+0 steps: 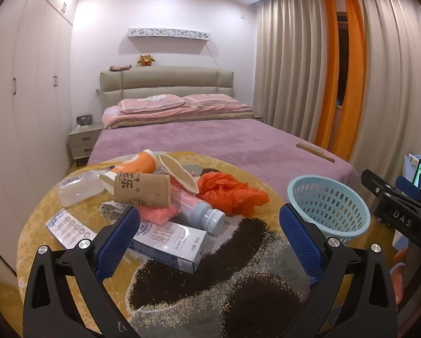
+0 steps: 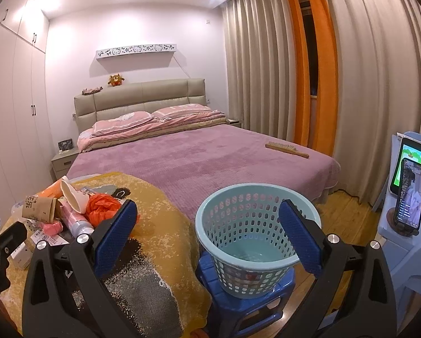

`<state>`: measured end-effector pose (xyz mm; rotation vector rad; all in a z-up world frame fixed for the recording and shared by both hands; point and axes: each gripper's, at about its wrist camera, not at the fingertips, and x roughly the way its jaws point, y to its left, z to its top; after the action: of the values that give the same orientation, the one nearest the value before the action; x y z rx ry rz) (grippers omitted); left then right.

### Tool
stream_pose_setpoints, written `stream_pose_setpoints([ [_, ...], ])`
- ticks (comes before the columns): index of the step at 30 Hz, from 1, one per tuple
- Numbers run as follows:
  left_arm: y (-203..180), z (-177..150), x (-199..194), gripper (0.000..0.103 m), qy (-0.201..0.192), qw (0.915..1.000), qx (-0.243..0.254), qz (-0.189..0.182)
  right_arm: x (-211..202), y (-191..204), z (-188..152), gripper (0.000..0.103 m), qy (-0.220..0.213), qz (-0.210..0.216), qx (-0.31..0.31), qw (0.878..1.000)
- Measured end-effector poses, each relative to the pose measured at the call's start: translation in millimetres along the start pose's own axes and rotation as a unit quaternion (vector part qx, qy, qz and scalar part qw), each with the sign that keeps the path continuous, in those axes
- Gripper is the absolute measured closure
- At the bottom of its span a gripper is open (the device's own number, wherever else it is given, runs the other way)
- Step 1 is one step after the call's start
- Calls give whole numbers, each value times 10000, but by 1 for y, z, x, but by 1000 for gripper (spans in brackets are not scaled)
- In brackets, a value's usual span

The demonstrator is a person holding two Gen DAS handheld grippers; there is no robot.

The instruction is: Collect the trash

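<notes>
A pile of trash lies on the yellow-clothed table [image 1: 69,253]: a brown paper cup [image 1: 141,190], an orange cup [image 1: 138,163], a crumpled orange plastic bag [image 1: 230,191], a pink bottle with a grey cap [image 1: 205,217], a white carton [image 1: 171,242] and a clear plastic bottle [image 1: 78,187]. My left gripper [image 1: 210,233] is open just in front of the pile, with its left pad next to the carton. An empty light-blue basket [image 2: 252,225] stands on a blue stool [image 2: 238,290] right of the table. My right gripper [image 2: 207,225] is open in front of the basket and holds nothing.
A bed with a purple cover [image 2: 196,163] fills the room behind the table, and a wooden brush [image 2: 286,149] lies on it. At the right, a phone [image 2: 410,200] and a tablet [image 2: 418,177] sit on a pale stand. Wardrobes [image 1: 27,98] line the left wall.
</notes>
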<state>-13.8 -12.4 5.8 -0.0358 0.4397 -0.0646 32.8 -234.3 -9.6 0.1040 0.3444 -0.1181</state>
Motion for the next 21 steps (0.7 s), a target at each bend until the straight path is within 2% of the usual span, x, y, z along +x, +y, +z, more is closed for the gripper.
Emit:
stream_pose_setpoints([
  [11,-5,3,8,7,9,10000,29,-47,1,-6,-1,8,28,-47,68,10000],
  [13,-4,-2,-4,7,-12,10000,16,-54,1,-7,-1,8,26,-61,71,10000],
  [21,-4,-3,-3,7,2,10000,-7,-97,3,-8,-2,8,38,-109,47,9999],
])
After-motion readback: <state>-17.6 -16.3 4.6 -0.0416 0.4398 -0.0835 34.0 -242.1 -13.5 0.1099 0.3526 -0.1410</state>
